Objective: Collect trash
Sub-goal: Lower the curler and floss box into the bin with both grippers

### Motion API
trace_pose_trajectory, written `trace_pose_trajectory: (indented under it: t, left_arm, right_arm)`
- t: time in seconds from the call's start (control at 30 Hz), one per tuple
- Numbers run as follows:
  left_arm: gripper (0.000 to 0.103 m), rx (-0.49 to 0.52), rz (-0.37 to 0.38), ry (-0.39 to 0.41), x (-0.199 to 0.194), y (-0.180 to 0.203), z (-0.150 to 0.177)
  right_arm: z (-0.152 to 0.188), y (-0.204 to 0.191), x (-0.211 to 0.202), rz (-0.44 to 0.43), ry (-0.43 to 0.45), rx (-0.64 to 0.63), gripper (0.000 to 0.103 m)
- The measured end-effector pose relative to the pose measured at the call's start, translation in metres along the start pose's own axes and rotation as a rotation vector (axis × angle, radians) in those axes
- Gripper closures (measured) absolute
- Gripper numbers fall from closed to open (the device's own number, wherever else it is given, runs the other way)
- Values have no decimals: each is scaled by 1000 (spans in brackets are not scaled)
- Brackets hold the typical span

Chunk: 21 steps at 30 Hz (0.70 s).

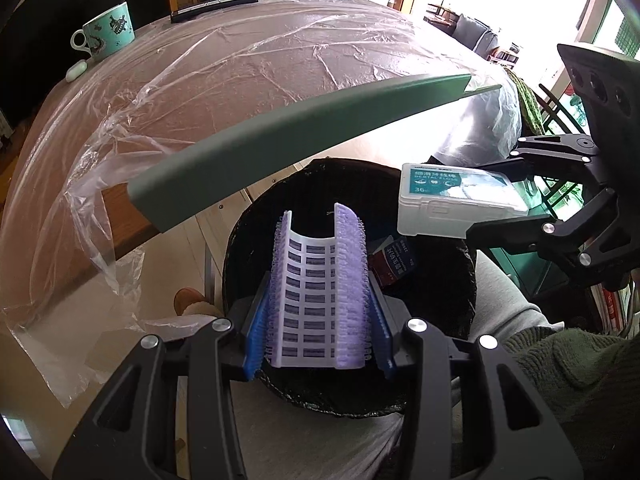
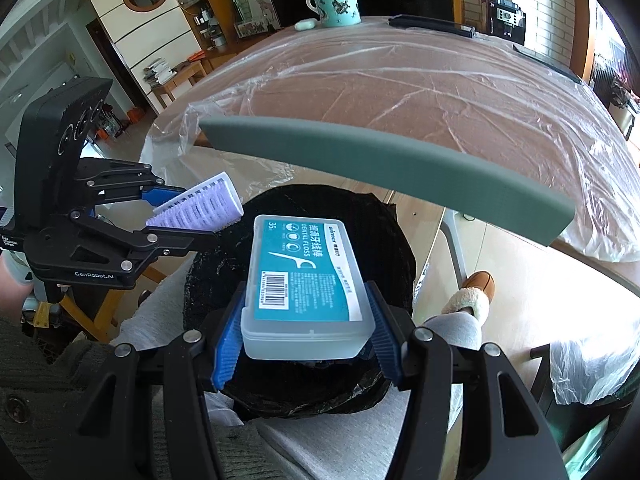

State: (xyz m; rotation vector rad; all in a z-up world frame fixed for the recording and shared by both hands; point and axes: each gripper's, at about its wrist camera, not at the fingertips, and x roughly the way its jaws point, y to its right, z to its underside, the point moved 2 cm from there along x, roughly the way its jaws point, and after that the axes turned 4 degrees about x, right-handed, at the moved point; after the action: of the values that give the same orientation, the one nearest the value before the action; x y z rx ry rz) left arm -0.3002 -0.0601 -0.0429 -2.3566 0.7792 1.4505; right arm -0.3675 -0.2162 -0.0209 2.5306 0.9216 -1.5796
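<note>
Left wrist view: left gripper (image 1: 320, 336) is pinching a purple hair roller (image 1: 320, 292) over the black-lined bin (image 1: 432, 396); right gripper (image 2: 306, 340) is clamping a dental floss box (image 2: 306, 280).

Left wrist view: I look steeply down along the left gripper (image 1: 320, 320), close above the black-lined bin (image 1: 432, 400), the plastic-covered table (image 1: 280, 60) rising beyond.
Right wrist view: I look steeply down along the right gripper (image 2: 308, 340), just as close over the same bin (image 2: 400, 240).
Cross-sight: each camera catches the other gripper from the side (the right gripper at the left view's right edge, the left gripper (image 2: 192, 216) at the right view's left).
Shared ground: bin, grey-green chair back (image 1: 280, 136), table, teal cup (image 1: 110, 30).
</note>
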Motion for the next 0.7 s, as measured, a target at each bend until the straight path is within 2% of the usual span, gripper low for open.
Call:
trace_pose_trajectory:
  t: [0.7]
  left_arm:
    - [59,-4,-37,-105,55,-1,7]
  right_arm:
    - [9,9,48,45,-71,34,48]
